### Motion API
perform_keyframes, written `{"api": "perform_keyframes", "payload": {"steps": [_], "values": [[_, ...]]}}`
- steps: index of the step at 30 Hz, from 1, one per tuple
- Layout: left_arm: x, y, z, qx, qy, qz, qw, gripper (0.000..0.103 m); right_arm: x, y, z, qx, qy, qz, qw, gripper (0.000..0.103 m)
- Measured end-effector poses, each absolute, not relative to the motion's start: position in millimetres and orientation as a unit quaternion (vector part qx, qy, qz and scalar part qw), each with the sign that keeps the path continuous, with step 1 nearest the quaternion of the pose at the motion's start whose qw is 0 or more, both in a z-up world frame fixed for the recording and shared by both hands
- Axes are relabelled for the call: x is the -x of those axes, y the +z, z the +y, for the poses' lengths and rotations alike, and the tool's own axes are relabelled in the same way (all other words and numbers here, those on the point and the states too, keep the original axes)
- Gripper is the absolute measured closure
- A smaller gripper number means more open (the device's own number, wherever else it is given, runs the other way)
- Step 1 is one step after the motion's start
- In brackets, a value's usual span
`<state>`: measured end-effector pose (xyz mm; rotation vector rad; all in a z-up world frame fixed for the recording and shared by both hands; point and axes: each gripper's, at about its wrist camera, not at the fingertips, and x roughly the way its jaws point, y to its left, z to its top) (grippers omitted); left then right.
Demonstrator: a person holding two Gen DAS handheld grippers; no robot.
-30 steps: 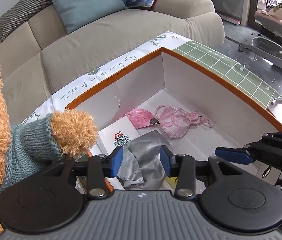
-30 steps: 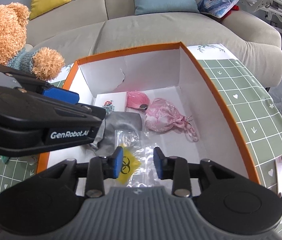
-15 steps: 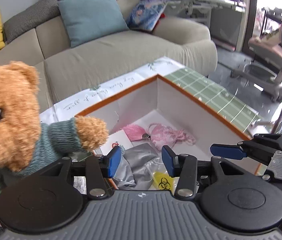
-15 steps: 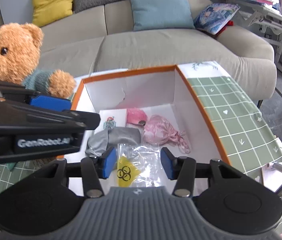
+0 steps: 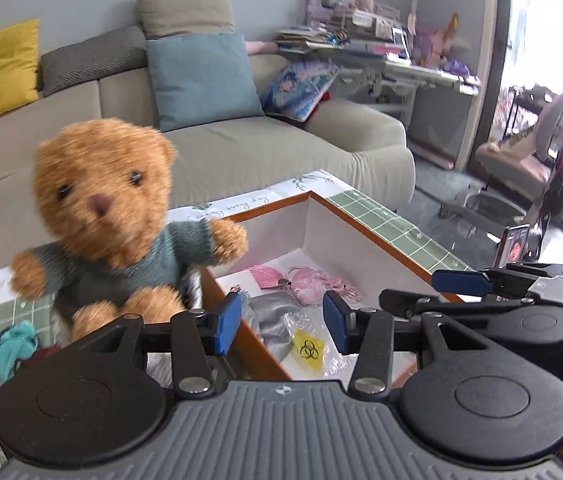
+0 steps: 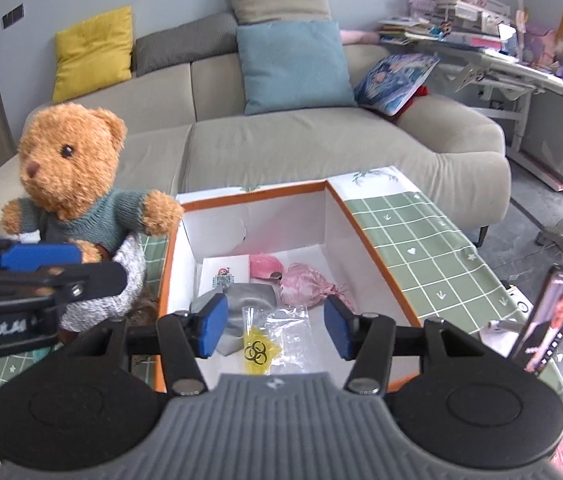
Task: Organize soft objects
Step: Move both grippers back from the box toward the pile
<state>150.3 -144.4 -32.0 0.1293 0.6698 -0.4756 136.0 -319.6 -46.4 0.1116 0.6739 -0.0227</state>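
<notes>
Living room; beige sofa [image 6: 321, 152] behind a table [image 6: 413, 248] under a green checked cloth.

Right gripper [image 6: 274, 330]: blue fingers [image 6: 211, 330] spreading, nothing between them, above the box.

Left gripper [image 5: 281, 322]: fingers [image 5: 227, 322] parted, empty, over the box's near-left wall.

Orange-rimmed box [image 6: 377, 260], white inside, on the table. It holds a clear bag with a yellow label [image 6: 259, 350], grey cloth [image 6: 249, 296], pink pouch [image 6: 305, 286] lying across the floor, and a card [image 6: 223, 276].

Teddy bear [image 6: 69, 184]: upright, left of the box, outside it, one arm stretched toward the rim.
</notes>
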Motion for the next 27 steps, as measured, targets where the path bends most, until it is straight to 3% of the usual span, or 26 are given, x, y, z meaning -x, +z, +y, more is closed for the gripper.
{"api": "perform_keyframes", "payload": {"steps": [3,27], "values": [[-137.4,-29.6,-126.4,-0.047,-0.221,0.323,0.919,0.049,-122.3,-40.1,-308.6,-0.049,-0.019,0.318,0.947,0.039],[-71.4,-30.3,-2.7,0.011,-0.122,0.325,0.938,0.049,-55.2,-36.1,-213.7,0.008,0.046,0.342,0.938,0.034]]}}
